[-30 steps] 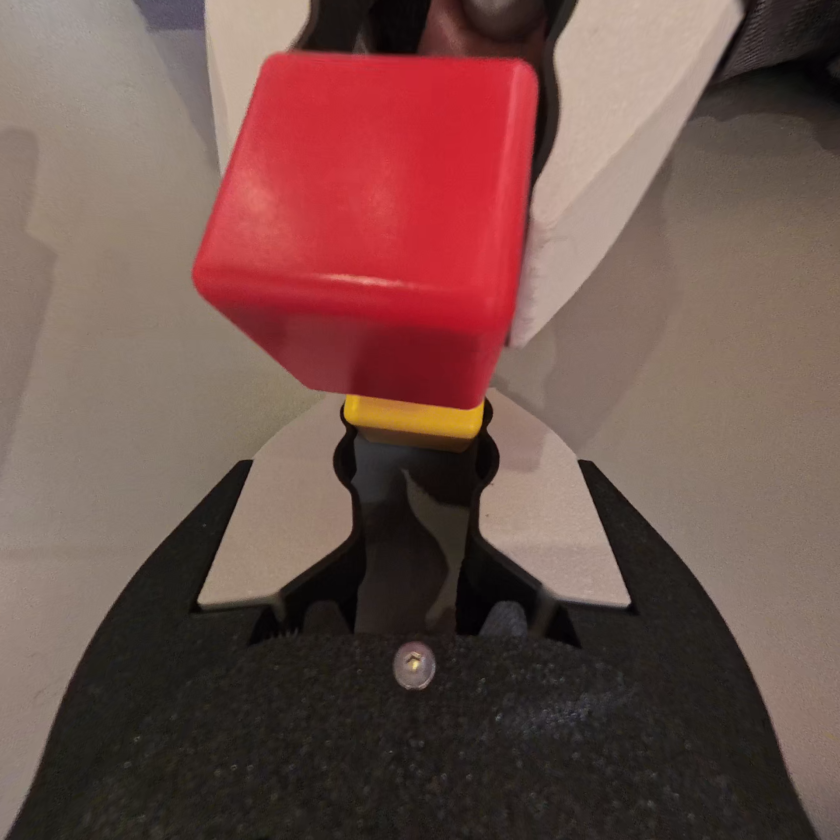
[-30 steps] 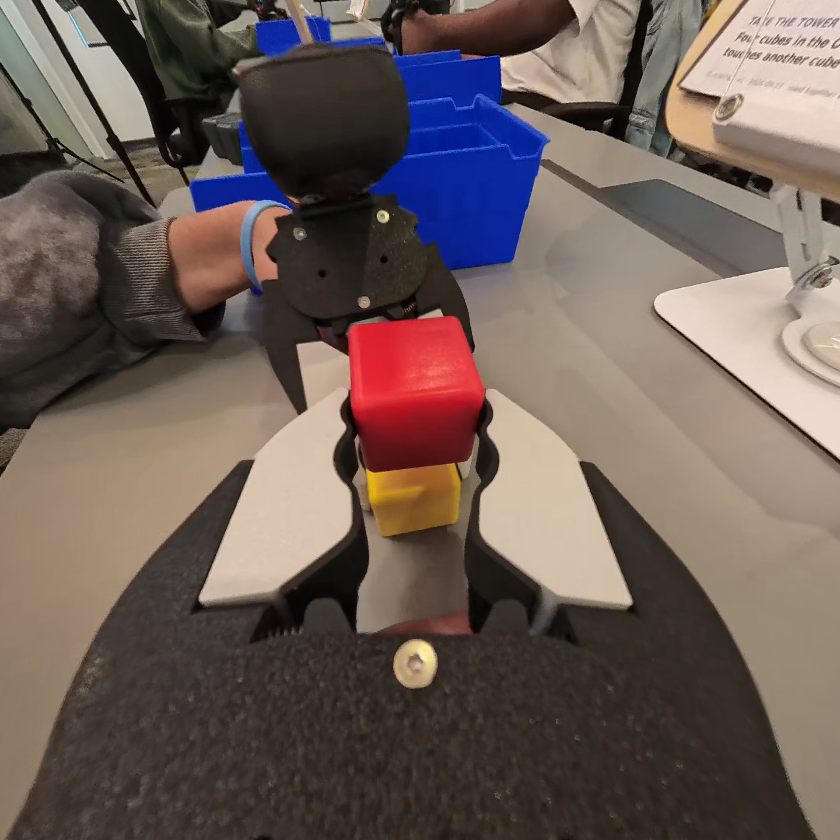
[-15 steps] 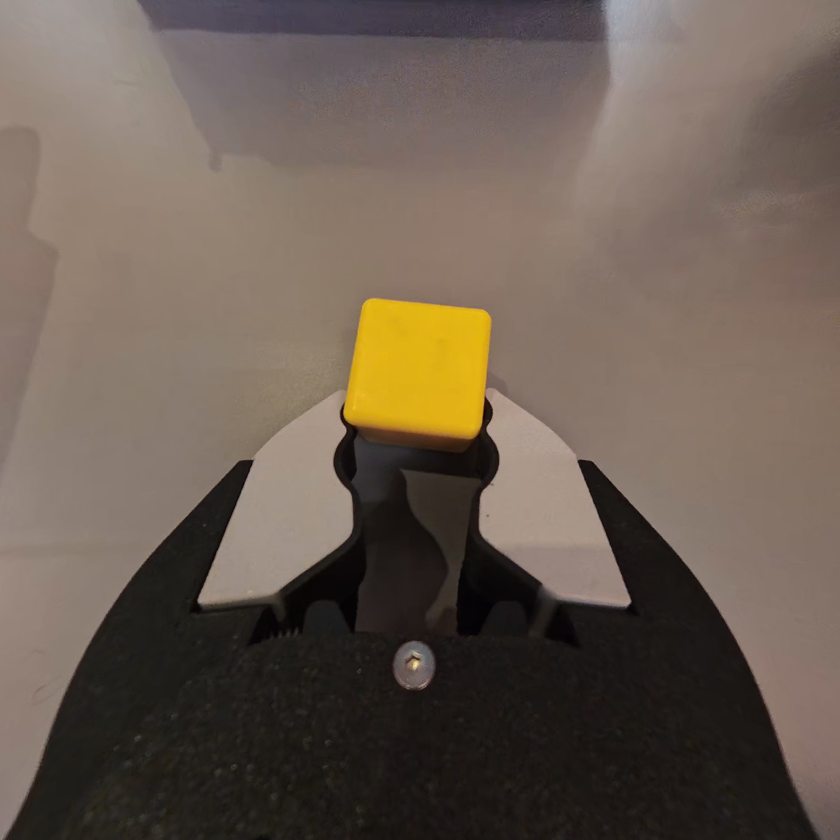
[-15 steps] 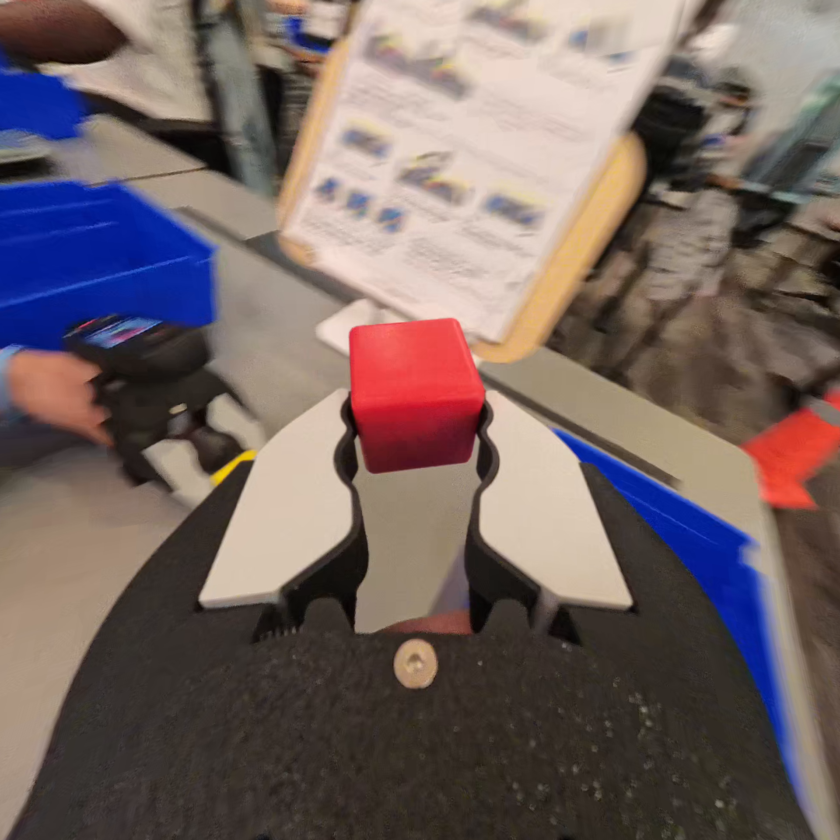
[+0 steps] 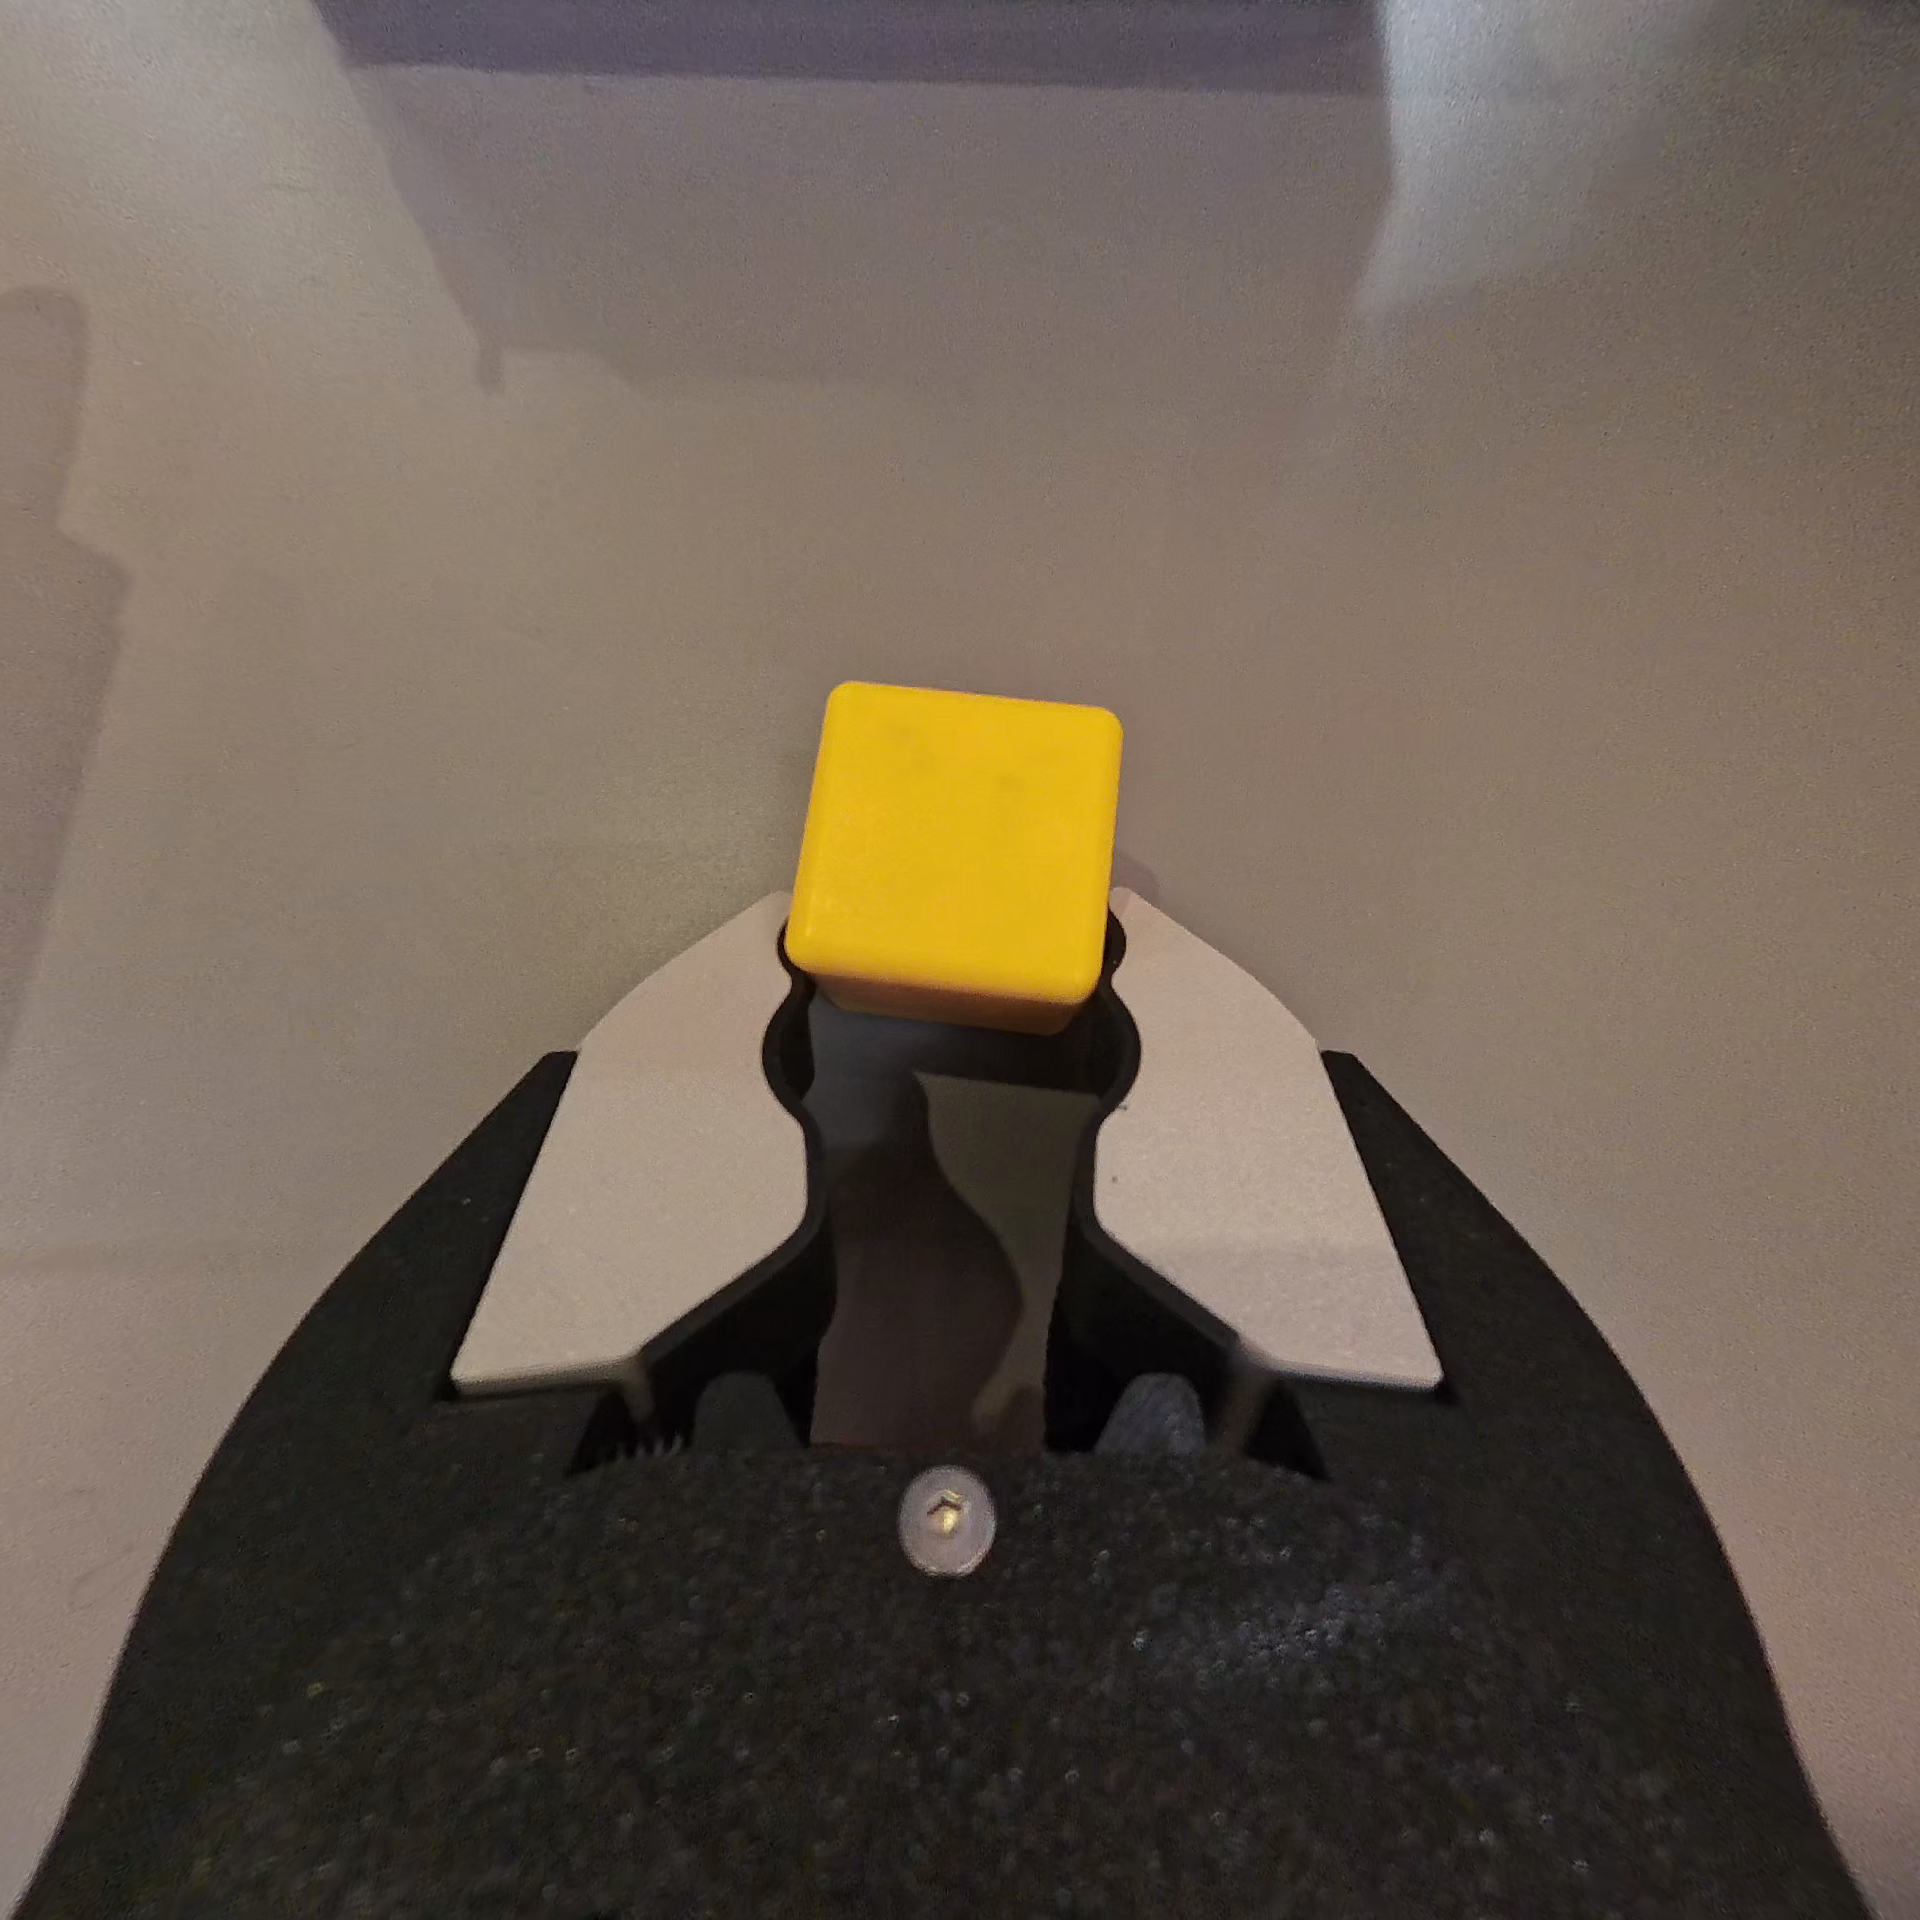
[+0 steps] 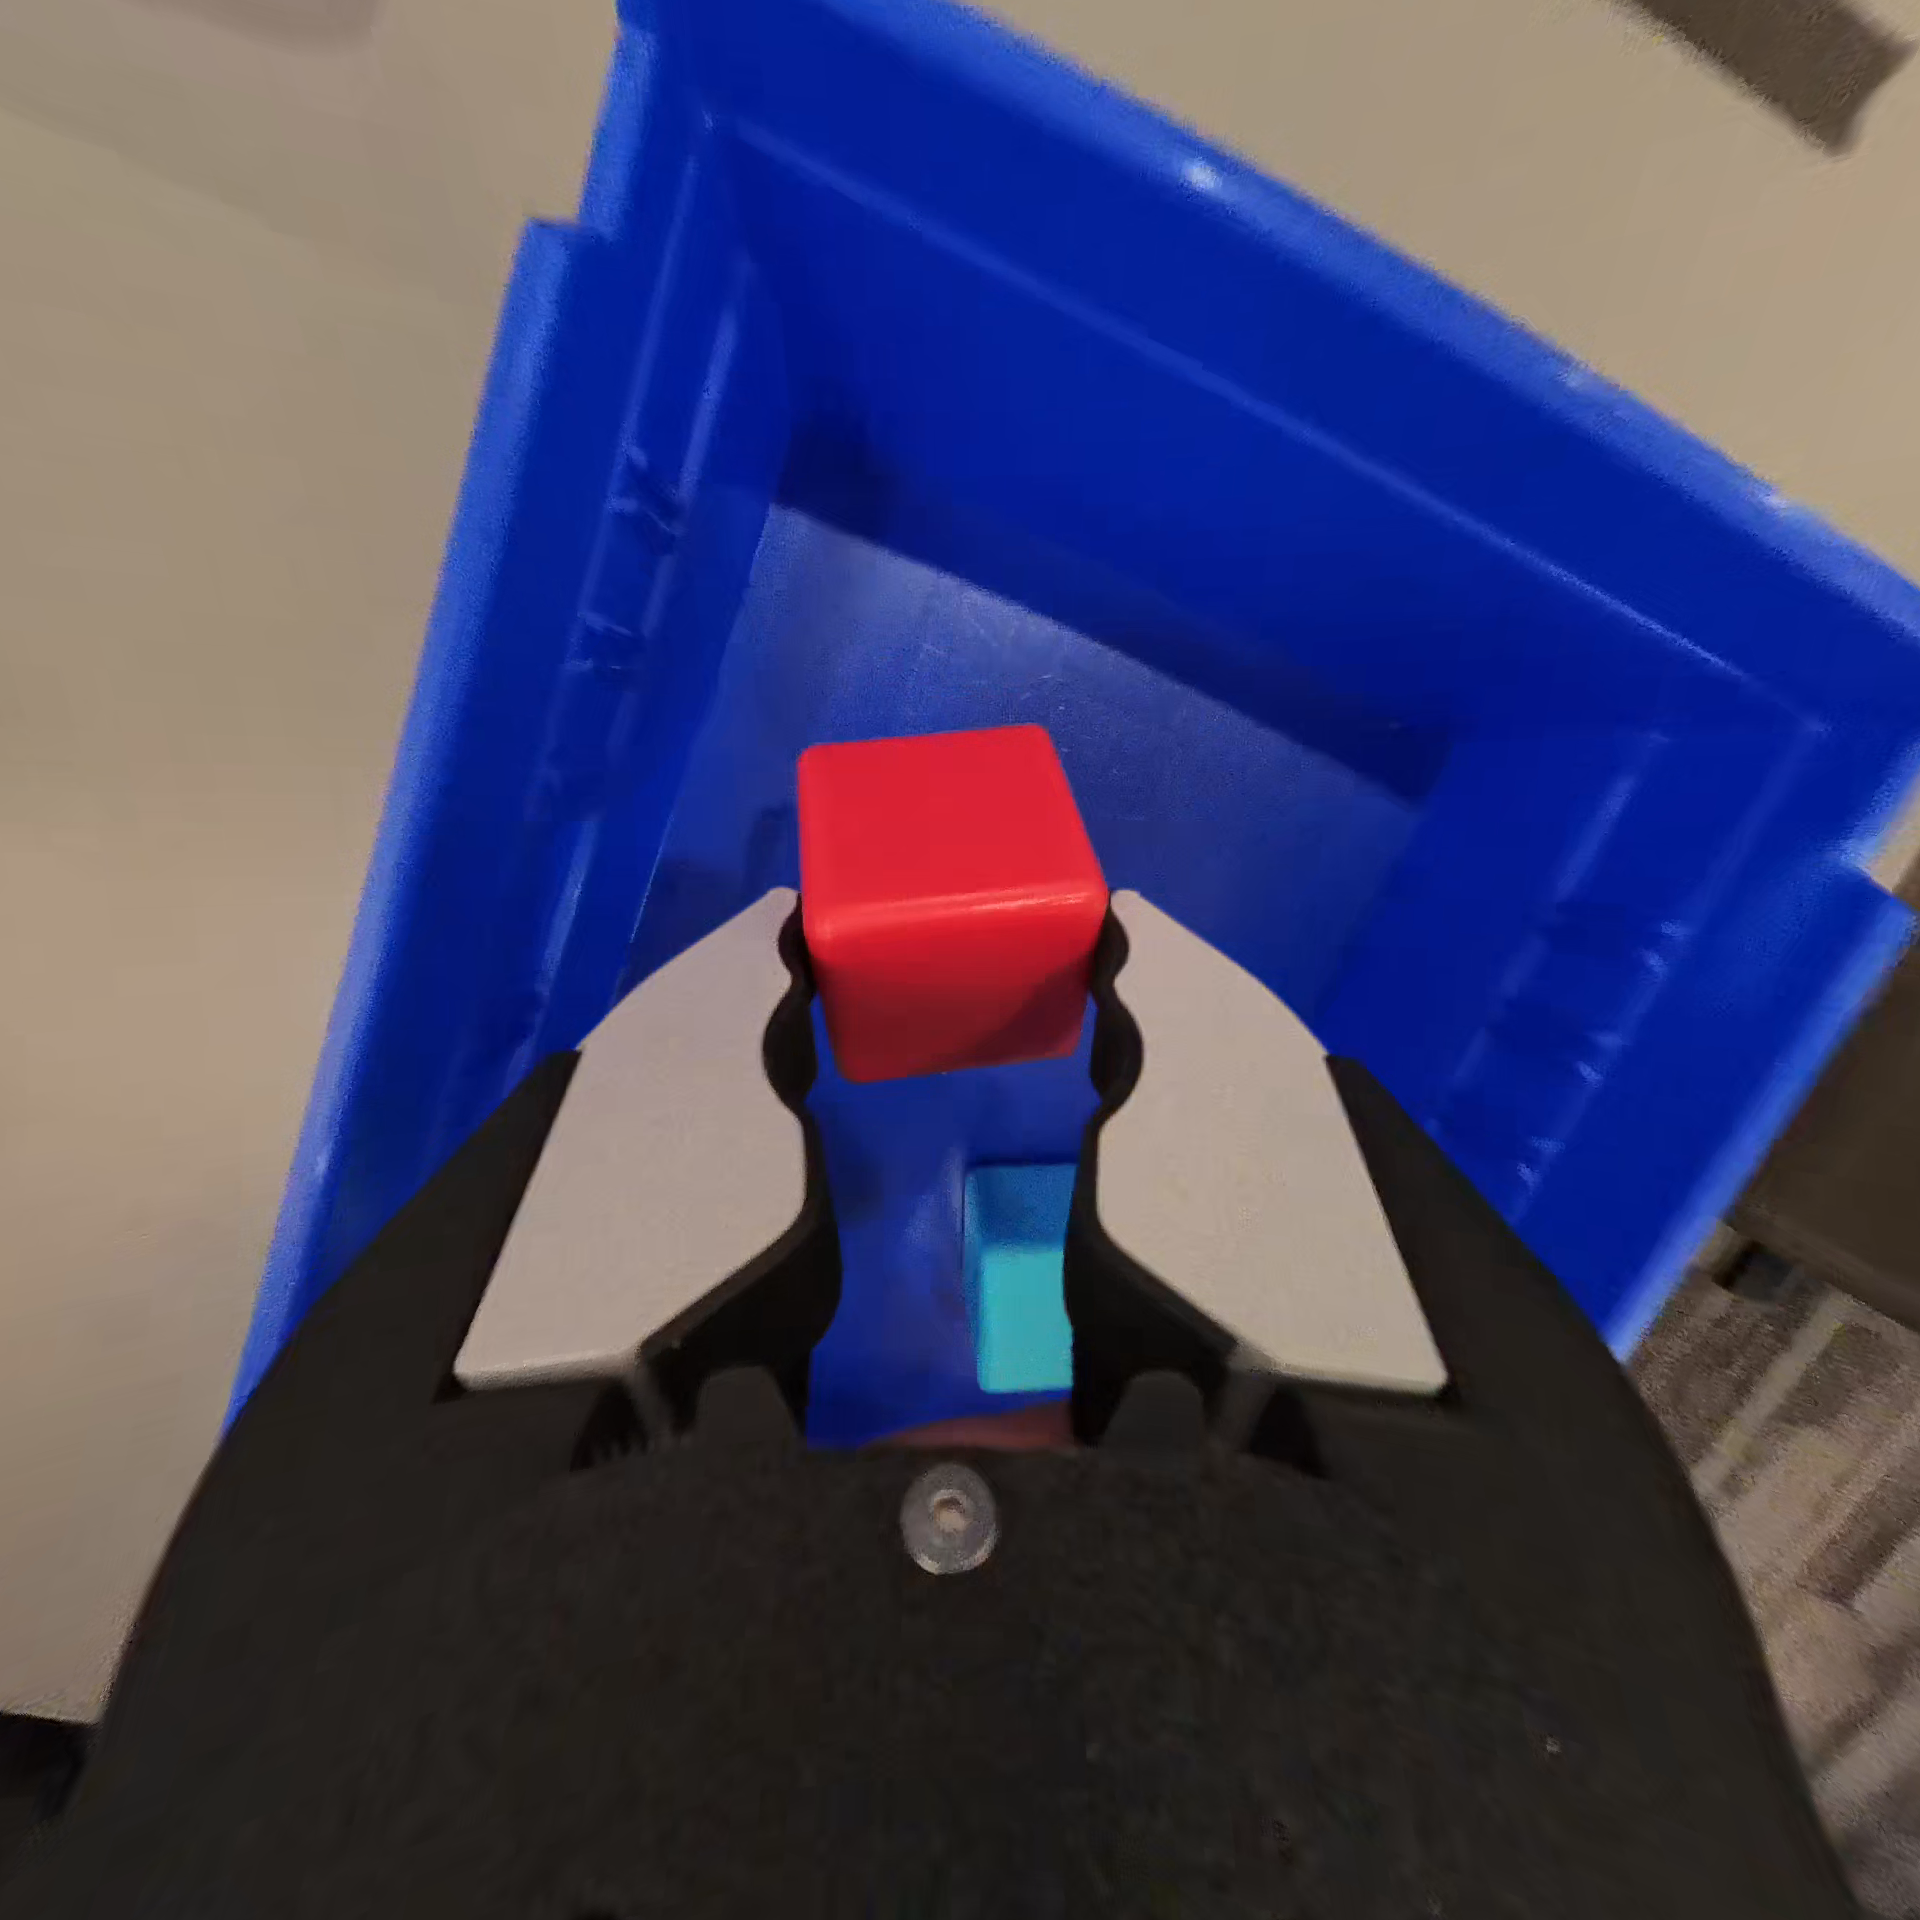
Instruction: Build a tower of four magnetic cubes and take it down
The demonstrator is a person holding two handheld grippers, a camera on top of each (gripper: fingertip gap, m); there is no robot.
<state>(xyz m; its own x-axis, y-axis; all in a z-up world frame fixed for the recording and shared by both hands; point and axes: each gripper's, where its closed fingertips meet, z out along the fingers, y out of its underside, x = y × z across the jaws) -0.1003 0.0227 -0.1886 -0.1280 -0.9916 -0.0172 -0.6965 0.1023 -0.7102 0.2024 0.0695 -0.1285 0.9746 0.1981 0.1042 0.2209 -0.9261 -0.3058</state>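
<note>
r gripper point(image 6: 951, 940) pinches glossy red cube point(image 6: 940, 894) over blue plastic bin point(image 6: 1247, 499).

Surface: a plain grey table point(image 5: 416, 727), matte, crossed by soft shadows in the left wrist view.
On it, left wrist view: a yellow cube point(image 5: 951, 847) near the middle; whether it rests on the table or is lifted cannot be told.
On it, right wrist view: a blue bin point(image 6: 1195, 343), seen from above, its far-left corner over bare tabletop.
Bin contents: a light blue cube point(image 6: 1023, 1278) on the bin floor at the near side.
Right of the bin: grey patterned carpet point(image 6: 1787, 1434) at the near right.
</note>
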